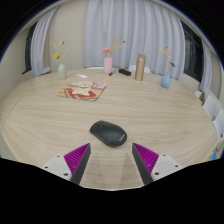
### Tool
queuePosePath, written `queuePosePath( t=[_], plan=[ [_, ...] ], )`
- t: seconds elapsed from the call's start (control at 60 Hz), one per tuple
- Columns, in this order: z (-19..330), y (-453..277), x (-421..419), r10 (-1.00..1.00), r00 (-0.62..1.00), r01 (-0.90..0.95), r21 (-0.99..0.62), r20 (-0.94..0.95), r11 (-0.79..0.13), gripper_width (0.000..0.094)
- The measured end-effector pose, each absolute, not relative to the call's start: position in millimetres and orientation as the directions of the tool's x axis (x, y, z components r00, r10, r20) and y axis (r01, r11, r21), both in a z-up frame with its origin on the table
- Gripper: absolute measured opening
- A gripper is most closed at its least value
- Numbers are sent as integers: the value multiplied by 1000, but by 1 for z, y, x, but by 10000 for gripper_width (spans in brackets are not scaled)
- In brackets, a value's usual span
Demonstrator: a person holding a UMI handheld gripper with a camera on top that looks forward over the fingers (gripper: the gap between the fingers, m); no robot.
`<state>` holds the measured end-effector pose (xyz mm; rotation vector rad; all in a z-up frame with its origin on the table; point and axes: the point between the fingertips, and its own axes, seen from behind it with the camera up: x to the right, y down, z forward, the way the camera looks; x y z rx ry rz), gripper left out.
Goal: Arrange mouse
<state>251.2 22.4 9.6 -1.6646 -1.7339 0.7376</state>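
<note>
Approaching the mouse (108, 132), the gripper (111, 158) holds its fingers apart; the mouse lies at twelve o'clock just ahead. Next, I judge: advance, straddle it, close.

So the only bit of the rig you can actually see is the two-finger handheld tongs (110, 160) poking in from below. Each finger is a chunky wedge that tapers toward its tip. The outer shells look pale, kind of white-grey plastic, with darker edges where they meet the shadow underneath. The inner faces carry bright magenta pads (77, 156), and those pads have a ribbed or finely striped texture, like little diagonal grooves running across them. Both fingers look like mirror copies of each other. No hand, sleeve, cable or screw shows, and any markings are too small to make out.
</note>
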Motion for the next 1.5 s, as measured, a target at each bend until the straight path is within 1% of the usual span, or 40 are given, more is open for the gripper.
queuePosePath(
  t=[0.167,0.183,0.25,0.383,0.533,0.7,0.767,0.8,0.833,0.85,0.867,0.933,1.05,1.1,1.133,1.183,1.25,1.383,1.433,1.5],
  plan=[
    [-5,36,212,997,10,653,-755,77,52,859],
    [-5,35,209,997,9,653,-755,74,50,870],
    [-8,35,196,998,17,650,-759,53,29,856],
    [-8,43,172,997,29,640,-767,71,35,858],
    [-10,47,151,998,47,640,-768,51,9,858],
    [-10,50,130,998,30,631,-775,58,25,841],
    [-12,48,126,999,29,636,-772,38,11,782],
    [-13,47,124,999,26,639,-769,27,4,718],
    [-14,44,124,1000,19,643,-766,11,-3,622],
    [-14,44,123,1000,18,643,-766,12,-3,561],
    [-14,45,123,1000,21,645,-764,19,1,480],
    [-14,47,125,998,38,655,-756,44,9,451],
    [-12,47,124,997,63,669,-743,44,-9,356],
    [-10,43,126,998,66,682,-731,20,-30,352],
    [-5,39,125,997,71,687,-726,4,-46,350],
    [16,31,120,998,67,677,-734,-23,-62,350],
    [55,16,96,997,55,639,-765,-53,-76,351],
    [130,-27,21,997,3,545,-836,-82,-71,350],
    [145,-46,-11,996,-15,516,-854,-91,-70,350],
    [150,-77,-51,994,-53,493,-869,-90,-52,350]
  ],
)
